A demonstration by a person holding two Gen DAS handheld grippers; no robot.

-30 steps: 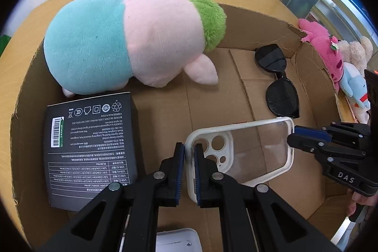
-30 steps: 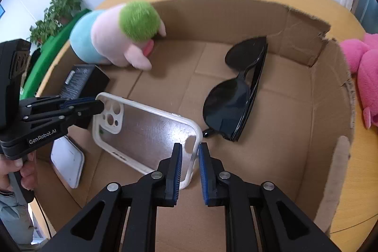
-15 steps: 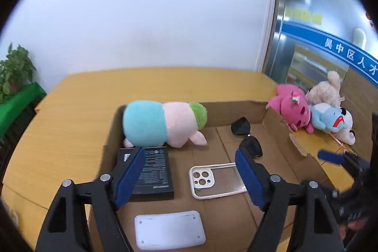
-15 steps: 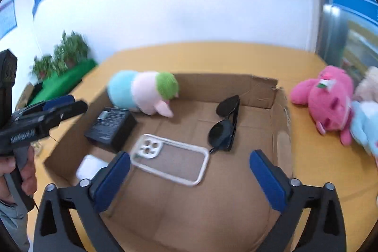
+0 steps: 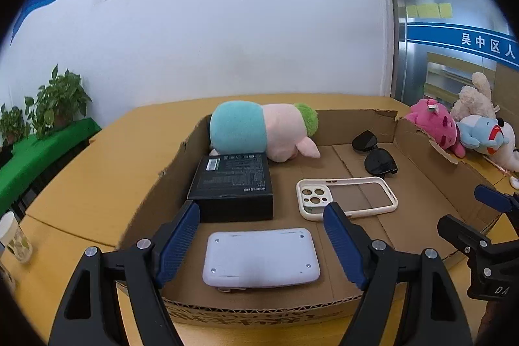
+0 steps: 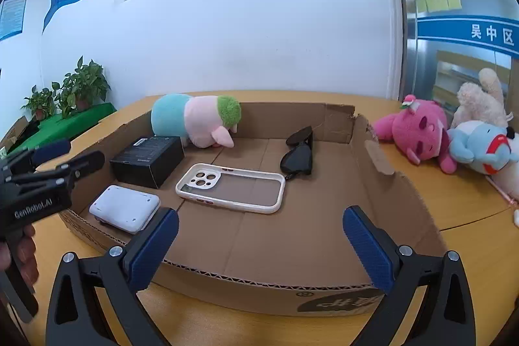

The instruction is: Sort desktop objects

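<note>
White phone case [image 5: 346, 194] released in box [image 6: 382, 161]; both tongs now spread.

Bright, even indoor light w/ soft shadows; heavy fisheye bending, black vignette at corners, edges slightly blurred.

"GenRobot.AI" is showing in white on the left hand-held gripper [image 6: 52, 158], "DA" on the right hand-held gripper [image 5: 480, 216], and "吴中区" on the blue door band [image 6: 467, 33].
</note>
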